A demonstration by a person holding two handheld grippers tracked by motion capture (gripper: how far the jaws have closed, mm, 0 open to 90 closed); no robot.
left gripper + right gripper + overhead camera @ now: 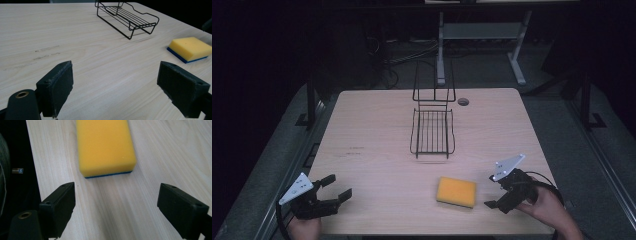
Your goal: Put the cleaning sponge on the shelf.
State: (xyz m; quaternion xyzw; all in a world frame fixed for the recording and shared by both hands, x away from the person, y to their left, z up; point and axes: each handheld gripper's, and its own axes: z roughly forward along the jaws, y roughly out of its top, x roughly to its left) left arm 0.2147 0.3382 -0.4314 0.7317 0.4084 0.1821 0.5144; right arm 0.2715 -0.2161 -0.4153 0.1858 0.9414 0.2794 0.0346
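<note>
Sponge [106, 146] lay straight ahead of right gripper [116, 207], long axis along its reach; jaws wide, empty; left gripper [332, 192] farther, wide, empty.

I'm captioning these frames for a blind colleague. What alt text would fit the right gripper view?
A yellow sponge with a thin blue underside lies flat on a pale wooden table, just ahead of the right gripper, whose two black jaws stand wide apart and hold nothing. The table's edge runs along the left, with darkness beyond it.
</note>
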